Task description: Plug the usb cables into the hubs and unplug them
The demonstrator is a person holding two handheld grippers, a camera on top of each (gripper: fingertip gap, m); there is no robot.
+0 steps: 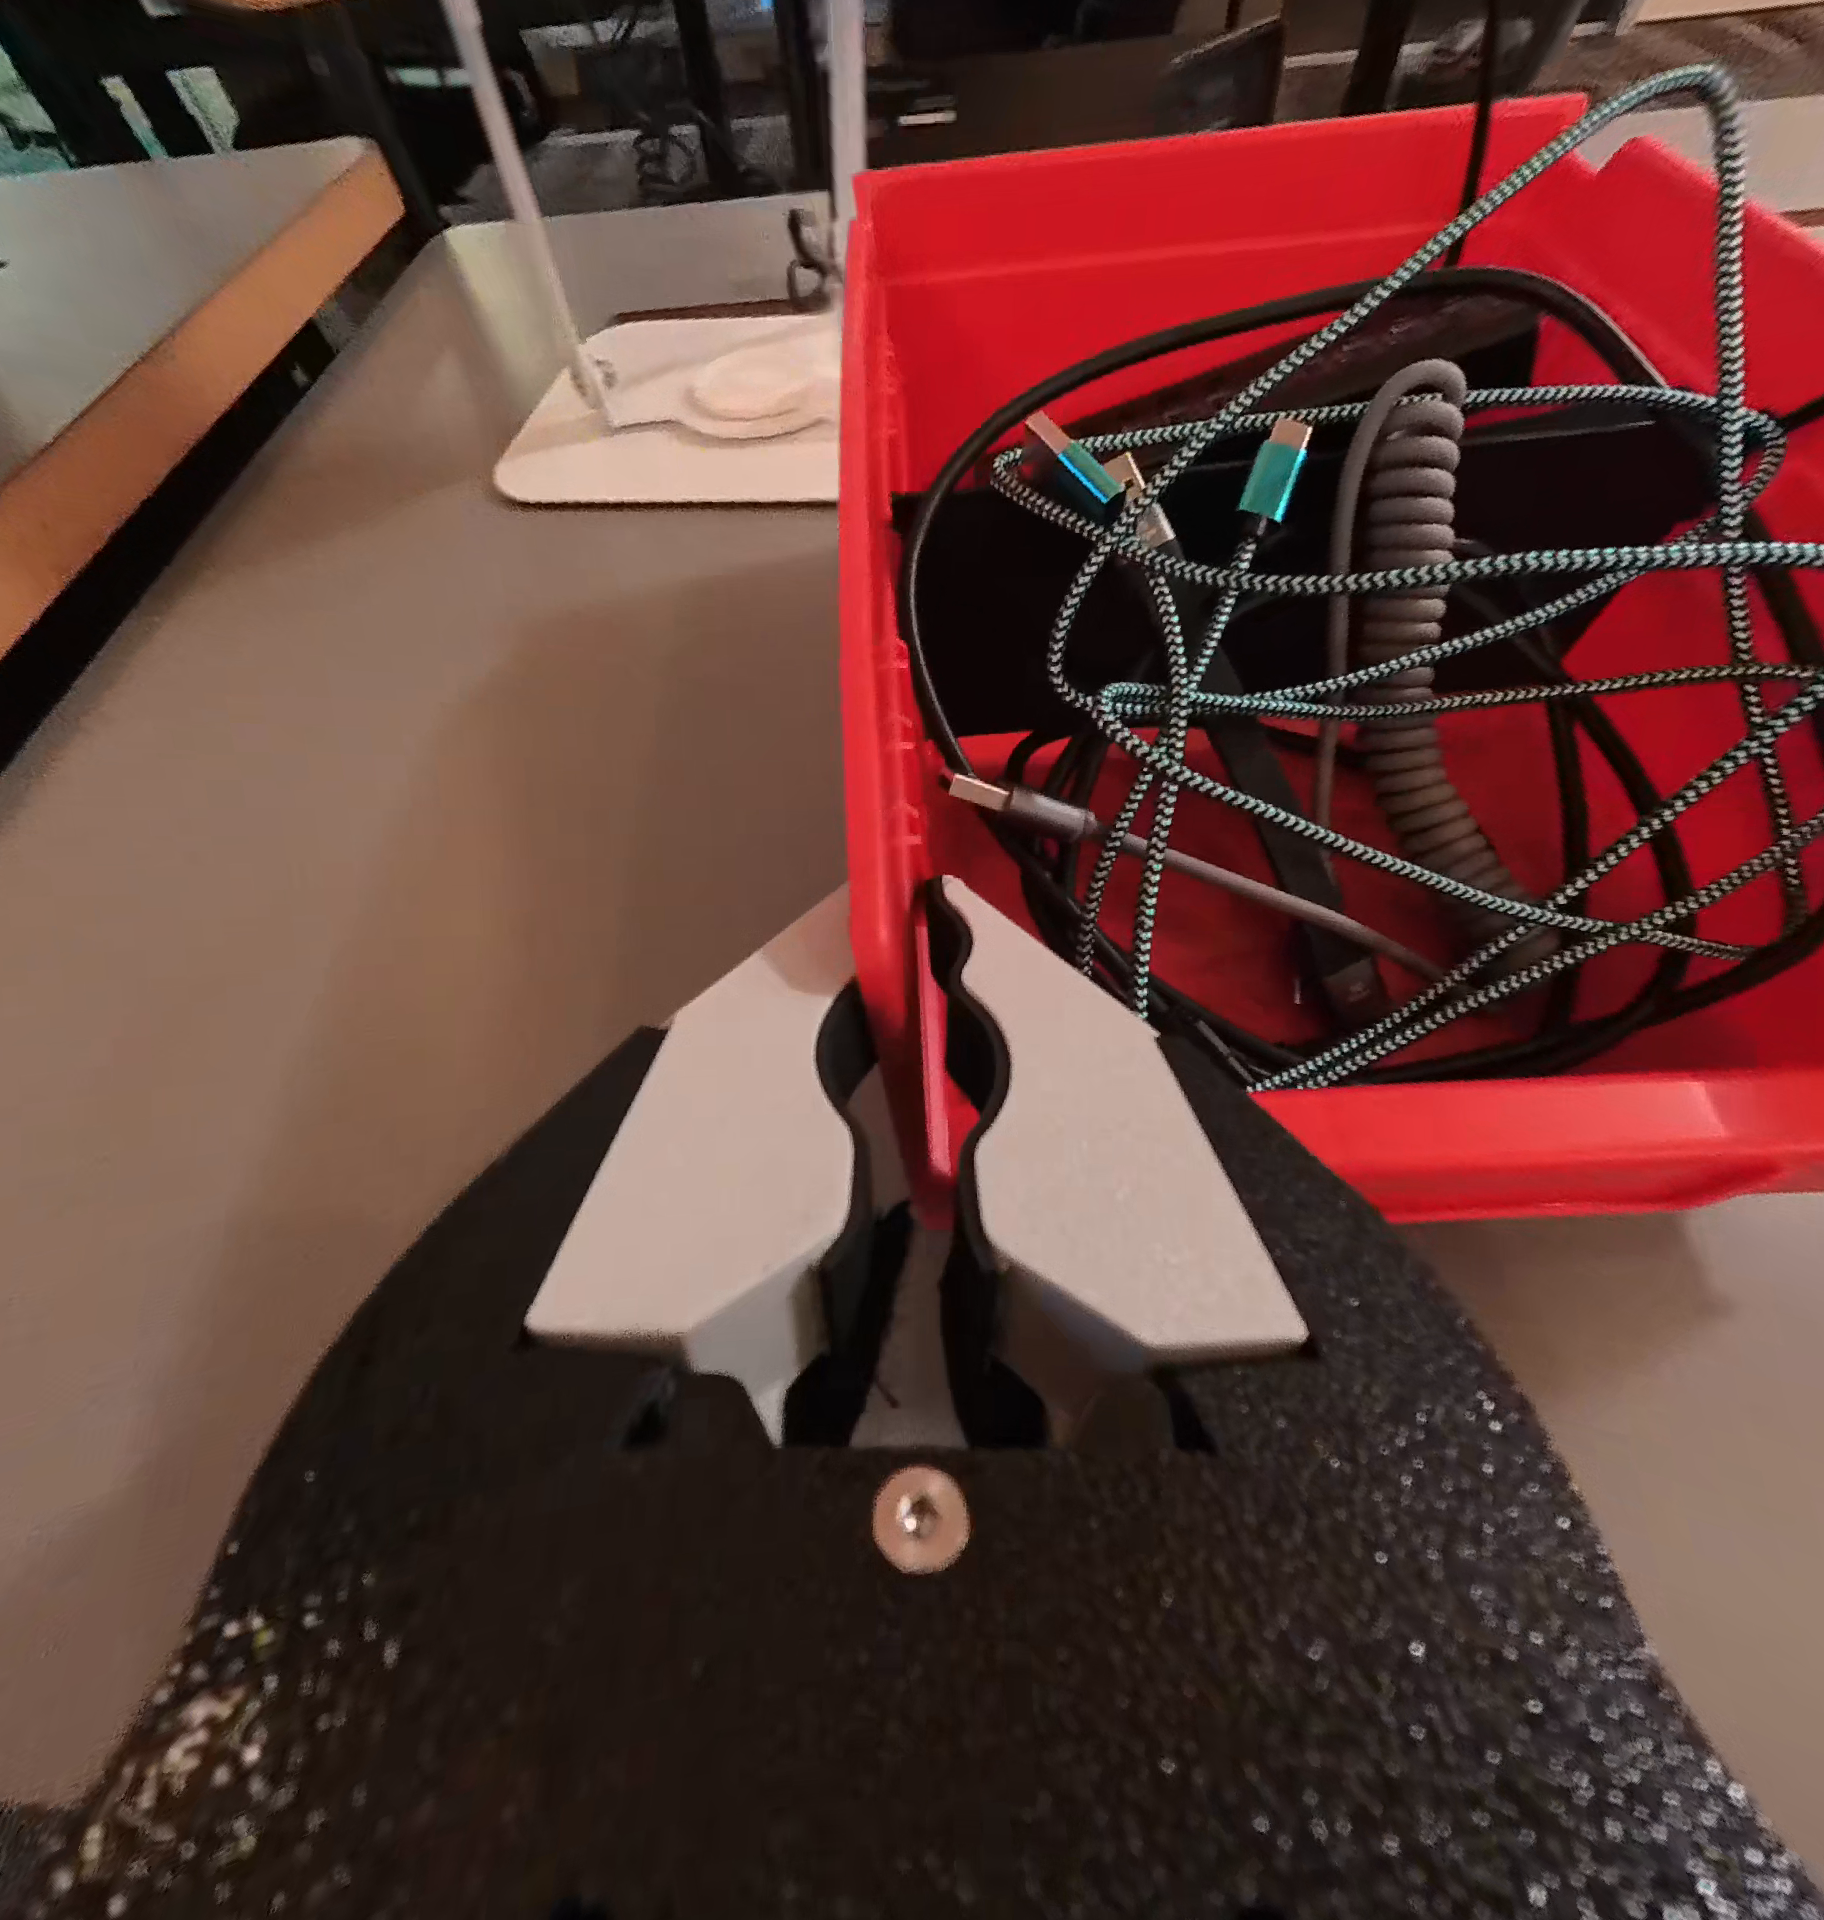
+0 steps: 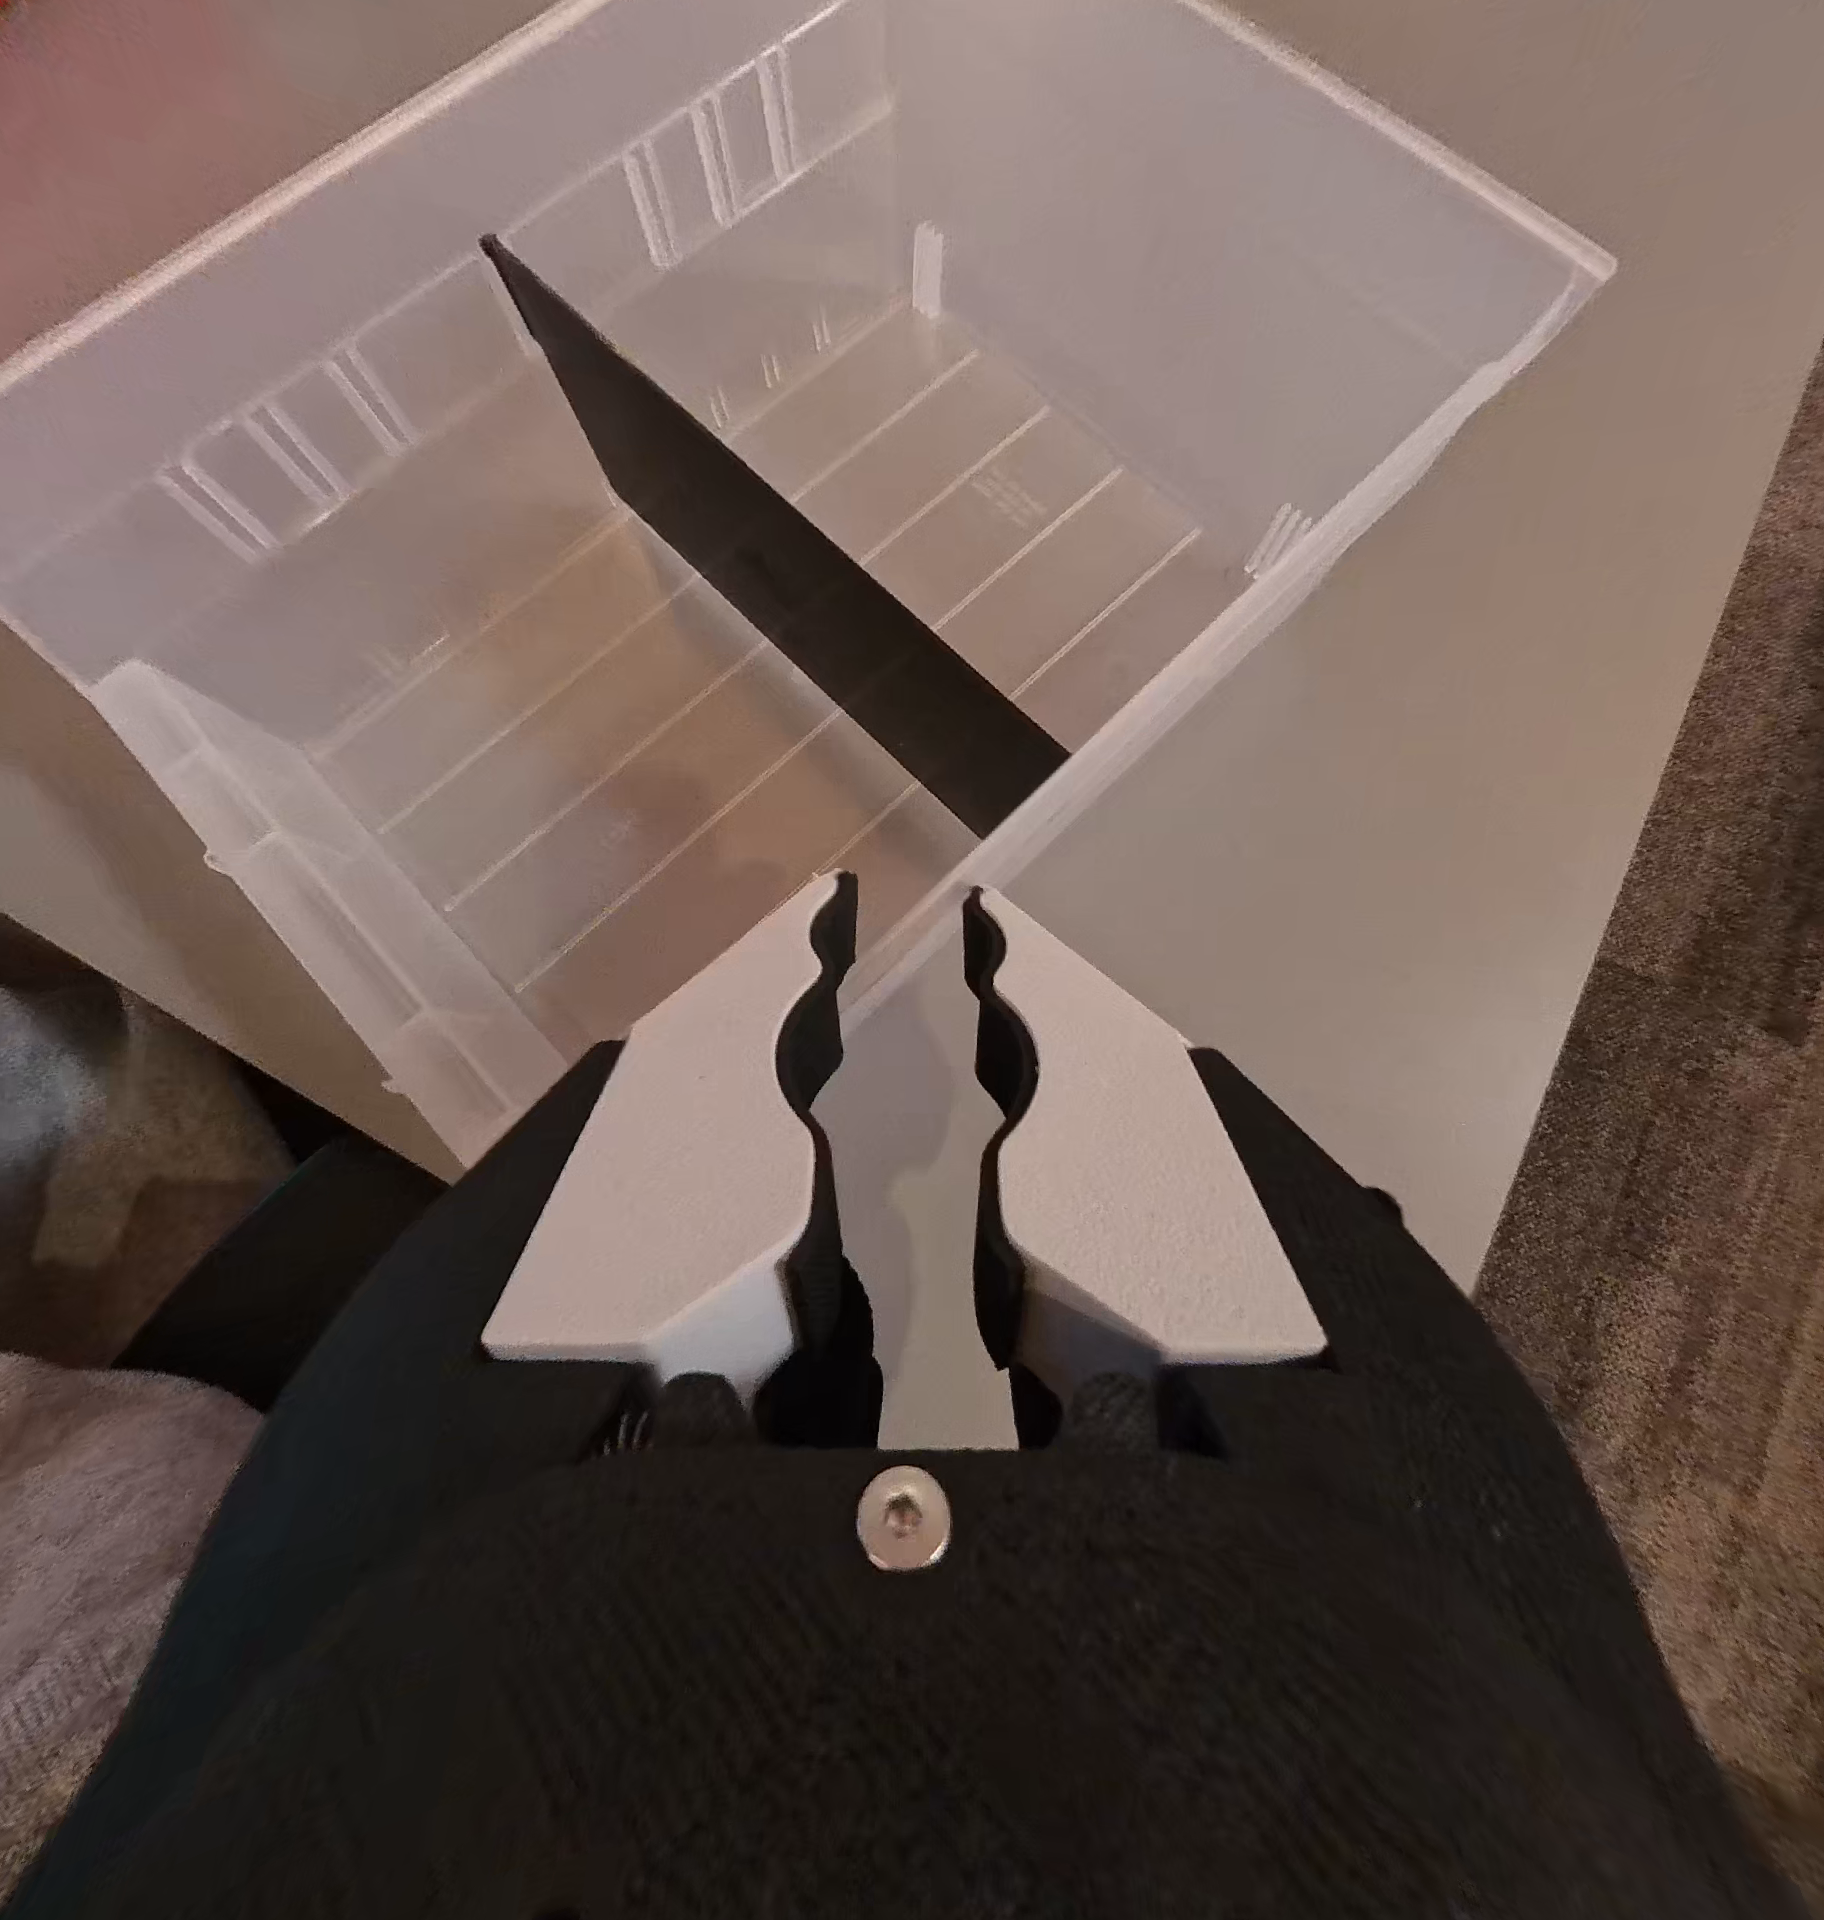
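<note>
A red bin [image 1: 1147,249] stands on the grey table and holds a tangle of teal braided cables [image 1: 1407,707], a grey coiled cable [image 1: 1407,582], black cables and a black flat device [image 1: 1022,592]. A teal plug [image 1: 1274,473] and a grey USB plug [image 1: 991,795] stick out of the tangle. My left gripper [image 1: 892,904] is shut on the bin's left wall, one finger outside and one inside. My right gripper [image 2: 910,888] is open by a narrow gap over the near rim of an empty clear plastic bin [image 2: 1303,540] with a black divider [image 2: 783,540].
A white stand base [image 1: 669,416] with a thin pole sits on the table left of the red bin. Another table [image 1: 108,343] with a wooden edge stands at far left. The table edge and brown carpet [image 2: 1718,935] lie right of the clear bin. Grey cloth [image 2: 35,1558] is at lower left. My hands' fingertips stand some 70 cm from each other.
</note>
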